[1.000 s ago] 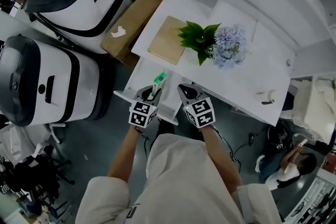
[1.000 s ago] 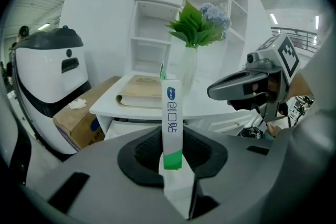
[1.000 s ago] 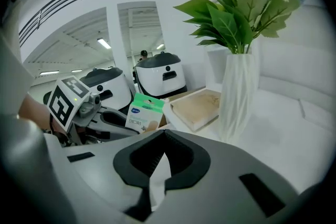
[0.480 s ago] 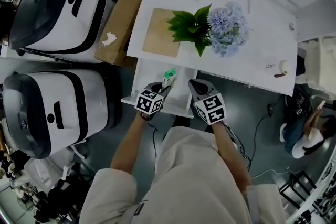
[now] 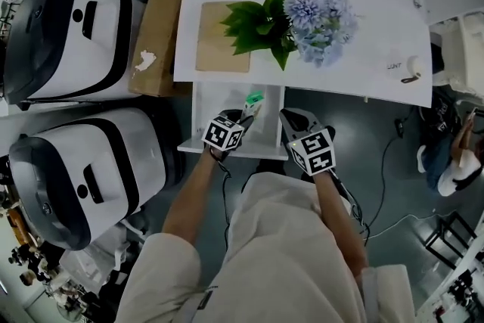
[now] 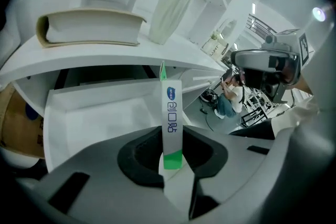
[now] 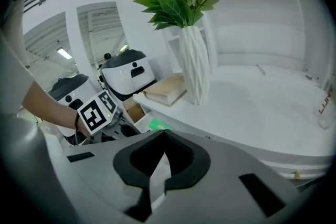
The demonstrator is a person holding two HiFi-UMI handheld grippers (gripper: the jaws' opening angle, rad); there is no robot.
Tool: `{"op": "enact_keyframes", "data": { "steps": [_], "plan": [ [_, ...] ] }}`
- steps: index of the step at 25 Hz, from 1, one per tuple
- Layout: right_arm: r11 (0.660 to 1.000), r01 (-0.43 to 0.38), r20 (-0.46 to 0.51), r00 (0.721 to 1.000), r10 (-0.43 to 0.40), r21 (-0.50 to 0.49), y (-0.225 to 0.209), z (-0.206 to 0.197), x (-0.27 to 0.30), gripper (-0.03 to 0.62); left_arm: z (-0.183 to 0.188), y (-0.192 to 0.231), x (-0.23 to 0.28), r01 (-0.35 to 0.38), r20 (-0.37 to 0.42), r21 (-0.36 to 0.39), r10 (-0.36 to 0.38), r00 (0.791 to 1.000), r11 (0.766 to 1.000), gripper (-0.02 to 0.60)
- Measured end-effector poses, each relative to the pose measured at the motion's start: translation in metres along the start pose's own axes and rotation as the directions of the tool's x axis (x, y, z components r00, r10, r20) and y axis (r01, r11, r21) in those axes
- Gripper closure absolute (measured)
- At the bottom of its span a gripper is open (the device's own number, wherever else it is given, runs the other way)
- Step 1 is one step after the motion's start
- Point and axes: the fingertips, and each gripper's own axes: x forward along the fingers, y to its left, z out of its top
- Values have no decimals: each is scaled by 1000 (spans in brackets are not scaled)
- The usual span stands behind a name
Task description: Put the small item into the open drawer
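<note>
The small item is a slim white box with a green end point(image 5: 254, 99), and my left gripper point(image 5: 243, 114) is shut on it. In the left gripper view the box point(image 6: 171, 118) stands up from between the jaws and points at the open white drawer point(image 6: 100, 113). From the head view the box hangs over the drawer point(image 5: 203, 117), which is pulled out under the white desk point(image 5: 363, 49). My right gripper point(image 5: 290, 119) hovers just right of the drawer, beside the left one. Its jaws point(image 7: 164, 134) meet with nothing between them.
On the desk lie a tan book point(image 5: 222, 48) and a white vase of green leaves and blue flowers point(image 5: 302, 15). A cardboard box point(image 5: 155, 26) and two white-and-black machines point(image 5: 76, 34) point(image 5: 83, 178) stand left of the desk. A person sits at far right point(image 5: 454, 155).
Both grippers have sunk and tilted downward toward the drawer. The left one still carries the box, now over the drawer's opening. The head view has swung so the desk sits higher in frame.
</note>
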Motion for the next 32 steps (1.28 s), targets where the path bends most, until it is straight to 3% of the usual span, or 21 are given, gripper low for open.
{"op": "enact_keyframes", "data": {
  "steps": [8, 14, 24, 32],
  "plan": [
    [998, 54, 0, 999, -54, 44, -8, -10, 4, 568, -5, 3, 25, 80, -55, -10, -81, 995, 997, 482],
    [997, 72, -32, 997, -72, -4, -5, -14, 5, 568, -20, 13, 47, 112, -139, 31, -107, 984, 993, 482],
    [998, 58, -102, 993, -58, 1, 4, -32, 12, 568, -32, 39, 70, 121, -168, -113, -139, 976, 986, 482],
    [999, 35, -148, 988, -34, 2, 15, -44, 12, 568, -43, 52, 83, 133, -156, -228, -171, 973, 964, 482]
  ]
}}
